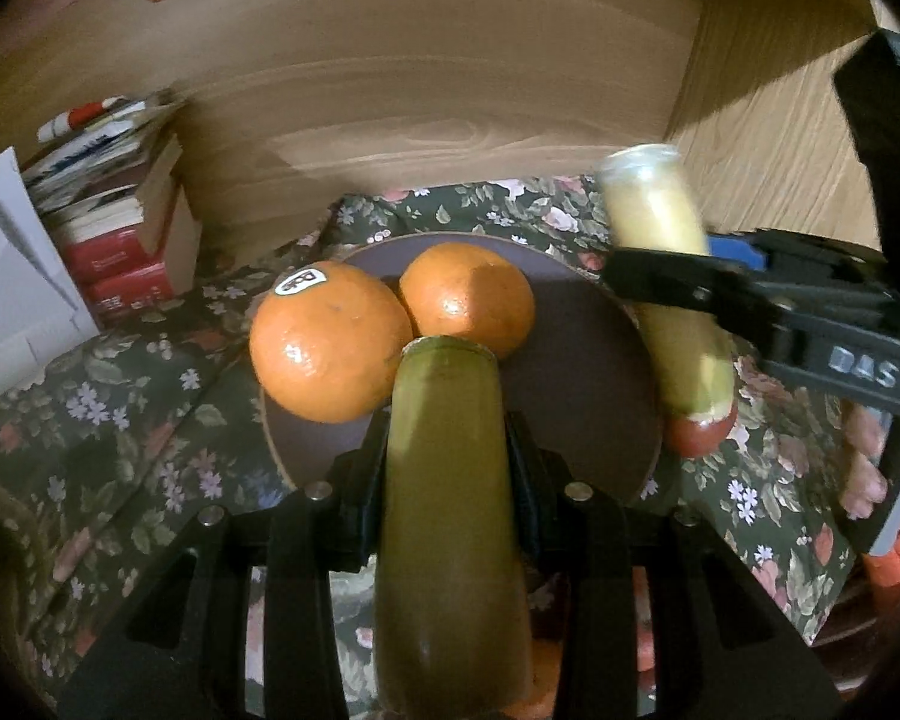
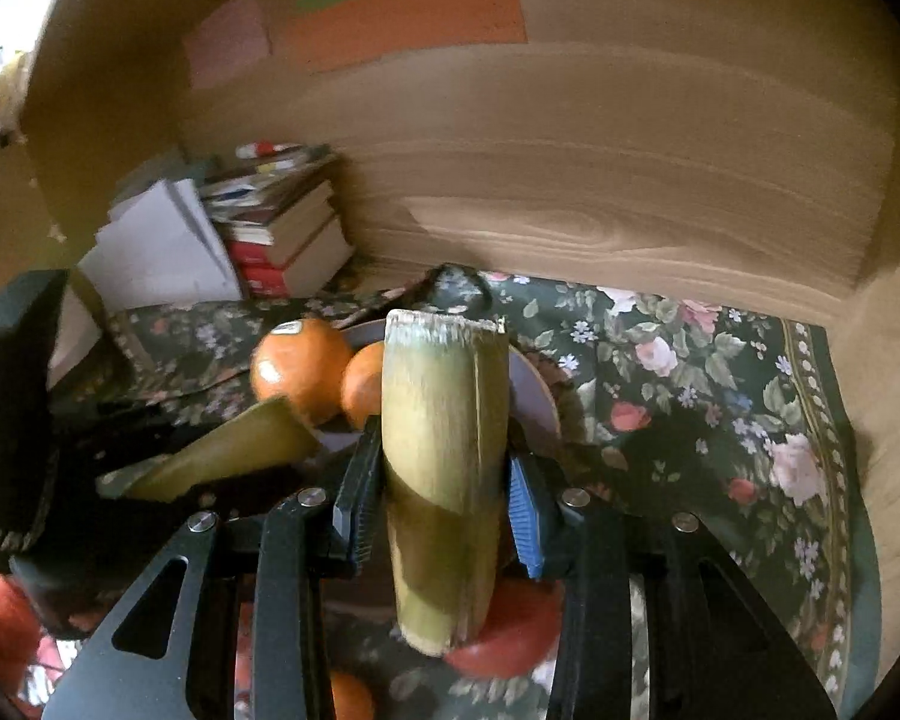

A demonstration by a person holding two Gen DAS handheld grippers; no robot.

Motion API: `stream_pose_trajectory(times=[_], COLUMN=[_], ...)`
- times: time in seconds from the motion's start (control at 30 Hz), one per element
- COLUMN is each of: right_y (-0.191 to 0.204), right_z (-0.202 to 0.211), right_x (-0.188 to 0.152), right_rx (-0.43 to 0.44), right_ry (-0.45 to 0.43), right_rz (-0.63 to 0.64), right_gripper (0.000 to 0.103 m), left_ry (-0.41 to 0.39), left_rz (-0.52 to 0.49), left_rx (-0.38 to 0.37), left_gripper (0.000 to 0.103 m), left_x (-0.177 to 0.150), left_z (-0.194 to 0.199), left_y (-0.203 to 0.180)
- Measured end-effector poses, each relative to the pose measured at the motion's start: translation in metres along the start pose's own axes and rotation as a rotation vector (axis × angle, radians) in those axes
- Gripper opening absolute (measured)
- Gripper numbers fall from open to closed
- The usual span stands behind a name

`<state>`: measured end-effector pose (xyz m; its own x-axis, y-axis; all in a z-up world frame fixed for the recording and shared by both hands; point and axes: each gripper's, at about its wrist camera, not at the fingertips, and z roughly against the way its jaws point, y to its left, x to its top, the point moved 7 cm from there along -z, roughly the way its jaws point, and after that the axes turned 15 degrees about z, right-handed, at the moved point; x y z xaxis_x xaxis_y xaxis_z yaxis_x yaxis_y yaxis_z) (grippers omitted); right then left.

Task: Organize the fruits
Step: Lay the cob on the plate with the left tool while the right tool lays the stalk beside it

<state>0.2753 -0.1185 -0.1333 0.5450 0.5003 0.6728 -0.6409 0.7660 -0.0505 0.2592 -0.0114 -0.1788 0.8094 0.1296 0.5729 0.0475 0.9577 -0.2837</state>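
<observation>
Oranges, two, on plate; each gripper clamps one stalk.

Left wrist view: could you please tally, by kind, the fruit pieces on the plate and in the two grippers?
Oranges: 2
Sugarcane pieces: 2
Total: 4

Stacked books, floral cloth, perhaps paper.
</observation>
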Motion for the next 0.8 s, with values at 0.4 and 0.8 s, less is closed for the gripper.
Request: stream_pose_trajectory(times=[0.4, 0.8], right_y=[-0.016, -0.019], right_z=[-0.044, -0.036], right_x=[0.007, 0.006], right_rx=[0.018, -0.002], right_ry=[0.113, 0.104], right_rz=[-0.012, 0.007], right_gripper=[0.034, 0.036], left_ry=[0.031, -0.055], left_rz=[-0.024, -0.017], left_rx=[0.006, 0.001], left_gripper=[0.036, 0.036], left_x=[0.0, 0.013], left_z=[-0.018, -0.009], left_y=[0.001, 0.004])
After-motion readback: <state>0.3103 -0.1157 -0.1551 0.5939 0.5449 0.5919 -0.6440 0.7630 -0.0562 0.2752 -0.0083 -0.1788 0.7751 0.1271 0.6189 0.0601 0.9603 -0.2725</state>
